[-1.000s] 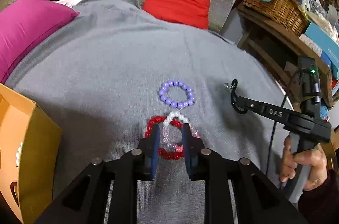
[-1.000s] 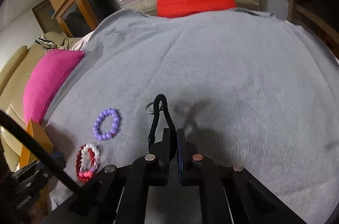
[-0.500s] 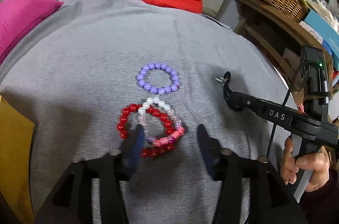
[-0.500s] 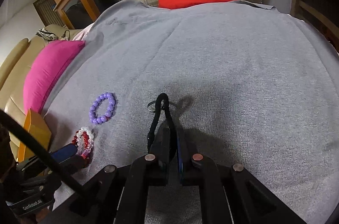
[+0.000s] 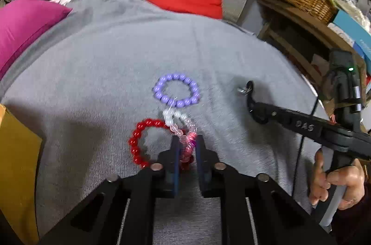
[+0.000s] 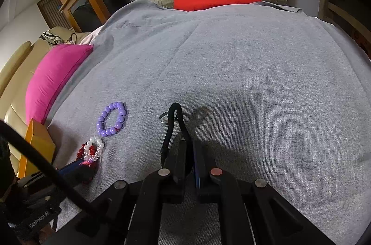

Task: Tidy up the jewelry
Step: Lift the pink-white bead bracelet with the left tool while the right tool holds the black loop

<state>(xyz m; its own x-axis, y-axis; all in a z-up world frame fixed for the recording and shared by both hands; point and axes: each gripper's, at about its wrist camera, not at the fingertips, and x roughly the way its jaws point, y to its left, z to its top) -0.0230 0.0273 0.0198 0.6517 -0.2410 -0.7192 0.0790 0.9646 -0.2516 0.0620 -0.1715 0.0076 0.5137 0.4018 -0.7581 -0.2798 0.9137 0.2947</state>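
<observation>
Since half a sec ago, left gripper (image 5: 187,147) jaws swung in and clamped the pink-white bracelet (image 5: 183,131) lying over the red one (image 5: 148,143) (purple bracelet (image 5: 176,90) untouched beside), right gripper (image 6: 189,152) pinched the black cord (image 6: 175,120); sorting barely begun, I'd judge.

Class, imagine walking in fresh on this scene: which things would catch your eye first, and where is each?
The left gripper, whose jaws have just closed, pinches a pink and clear beaded bracelet that overlaps a red beaded bracelet on the grey cloth. Just beyond lies a purple beaded bracelet. To its right, the right gripper holds a black cord with a metal ring.
</observation>
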